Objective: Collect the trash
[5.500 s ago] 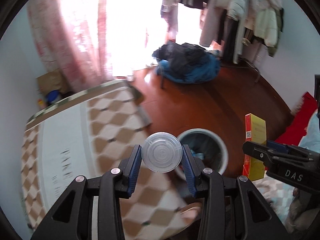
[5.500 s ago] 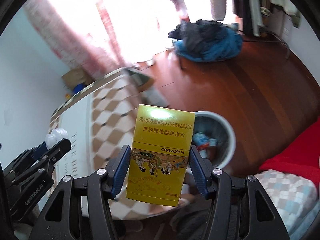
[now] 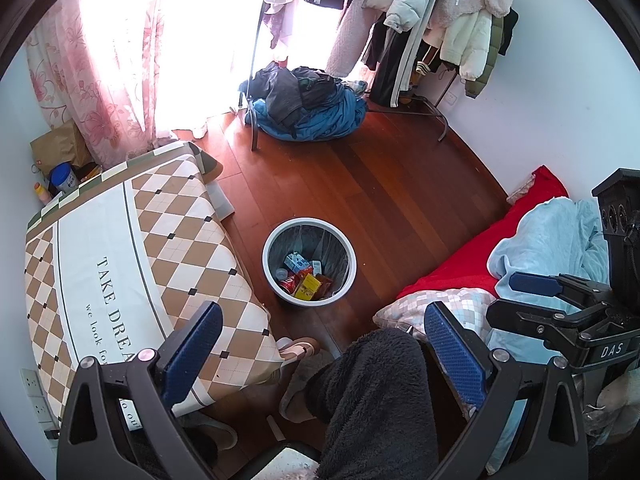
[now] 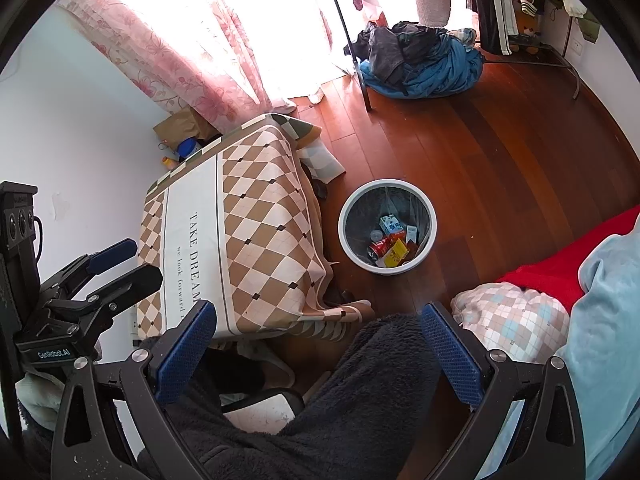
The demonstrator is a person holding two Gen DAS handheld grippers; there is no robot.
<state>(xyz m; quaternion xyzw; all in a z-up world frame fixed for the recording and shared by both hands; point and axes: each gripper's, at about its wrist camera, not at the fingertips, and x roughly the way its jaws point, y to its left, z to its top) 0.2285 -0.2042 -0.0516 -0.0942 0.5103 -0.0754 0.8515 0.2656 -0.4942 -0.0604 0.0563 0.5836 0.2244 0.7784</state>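
Left wrist view: checked-cloth surface [image 3: 132, 248] bare, wood floor [image 3: 400, 184] beyond. Trash bin [image 3: 309, 298] between surface and bed [image 3: 472, 280]; contents partly indistinct, probably yellow box [image 4: 396, 254], red can [image 4: 378, 249]. Left gripper [image 3: 324, 352], right gripper [image 4: 318, 356]: jaws wide, empty.

Bedroom corner lit by strong daylight

A reddish wooden floor [image 3: 400, 184] is bounded by white walls [image 3: 560, 92]. Bright light is admitted through a pink floral curtain [image 3: 108, 80]. A table is covered by a brown checked cloth [image 3: 160, 232]; coats are hung on a rack [image 3: 440, 12], and red bedding [image 3: 460, 276] is seen at the right.
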